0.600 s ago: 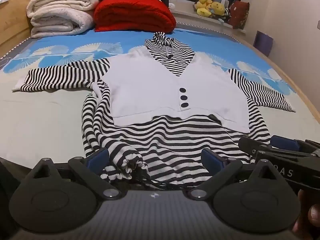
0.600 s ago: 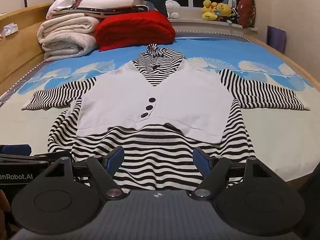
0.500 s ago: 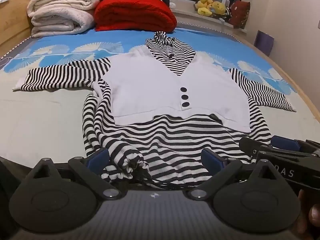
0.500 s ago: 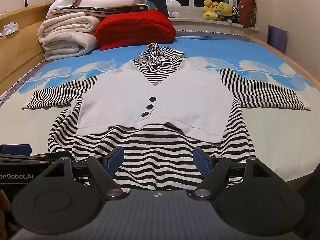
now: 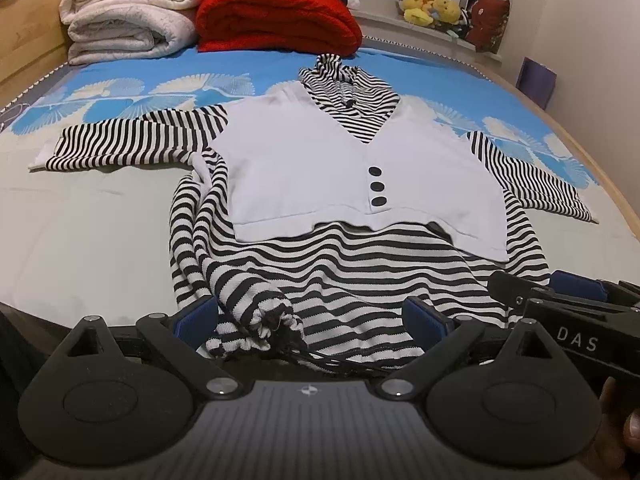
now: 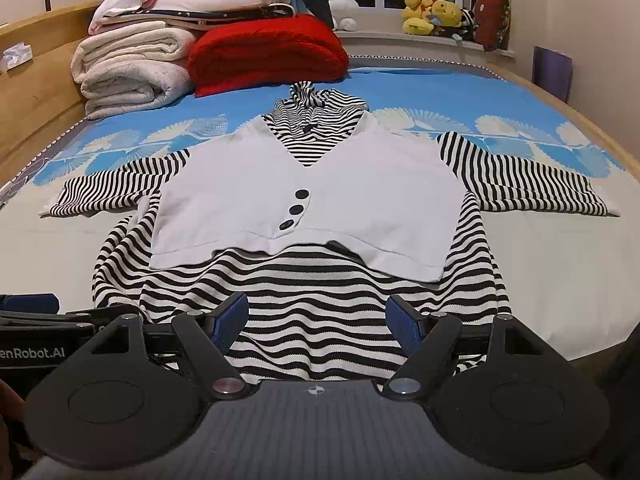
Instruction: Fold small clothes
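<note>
A black-and-white striped hooded top with a white vest front (image 5: 352,168) (image 6: 320,196) lies face up on the bed, sleeves spread to both sides. Its lower left hem is bunched with a drawstring (image 5: 264,320). My left gripper (image 5: 312,320) is open, its blue pads either side of the near hem at the bunched corner. My right gripper (image 6: 318,318) is open over the middle of the near hem. Each gripper shows at the edge of the other's view.
The bed sheet (image 6: 540,272) is grey near me and blue with white fans farther off. A folded red blanket (image 6: 268,52) and stacked white blankets (image 6: 132,68) lie at the head. Wooden bed rails run along both sides. Plush toys (image 6: 432,14) sit on the windowsill.
Both grippers have edged slightly forward toward the hem; the garment has not moved.
</note>
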Demonstrator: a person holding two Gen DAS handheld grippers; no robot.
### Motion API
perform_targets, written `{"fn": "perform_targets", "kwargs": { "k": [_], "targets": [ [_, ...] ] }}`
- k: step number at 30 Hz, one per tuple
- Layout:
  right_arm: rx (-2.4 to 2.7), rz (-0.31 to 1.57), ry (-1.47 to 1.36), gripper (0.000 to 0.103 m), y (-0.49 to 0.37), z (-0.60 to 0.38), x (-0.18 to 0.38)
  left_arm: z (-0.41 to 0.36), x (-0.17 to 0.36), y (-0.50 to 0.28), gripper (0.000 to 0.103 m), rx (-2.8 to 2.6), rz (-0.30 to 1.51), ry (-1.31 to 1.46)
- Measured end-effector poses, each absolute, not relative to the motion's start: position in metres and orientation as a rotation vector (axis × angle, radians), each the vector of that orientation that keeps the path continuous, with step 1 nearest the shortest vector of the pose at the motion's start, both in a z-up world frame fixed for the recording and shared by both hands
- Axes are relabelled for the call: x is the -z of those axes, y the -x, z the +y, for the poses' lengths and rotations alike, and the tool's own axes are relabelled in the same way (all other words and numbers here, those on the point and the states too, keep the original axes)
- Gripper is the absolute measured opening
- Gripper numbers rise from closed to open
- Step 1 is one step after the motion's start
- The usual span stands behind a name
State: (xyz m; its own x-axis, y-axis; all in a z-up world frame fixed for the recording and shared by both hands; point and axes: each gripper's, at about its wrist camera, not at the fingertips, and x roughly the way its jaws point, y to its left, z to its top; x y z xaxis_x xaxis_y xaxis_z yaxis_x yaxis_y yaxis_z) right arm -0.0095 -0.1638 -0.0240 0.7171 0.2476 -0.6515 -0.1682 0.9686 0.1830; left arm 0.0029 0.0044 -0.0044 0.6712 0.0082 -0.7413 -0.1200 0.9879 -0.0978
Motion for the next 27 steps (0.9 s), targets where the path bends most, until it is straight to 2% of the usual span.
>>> {"fn": "perform_targets", "kwargs": {
  "k": [27],
  "targets": [
    [-0.231, 0.738, -0.117, 0.077, 0.0094, -0.1648, 0.0215, 0.0017, 0.0054, -0.0018, 0.100, -0.049, 0.781, 0.166]
  ]
}}
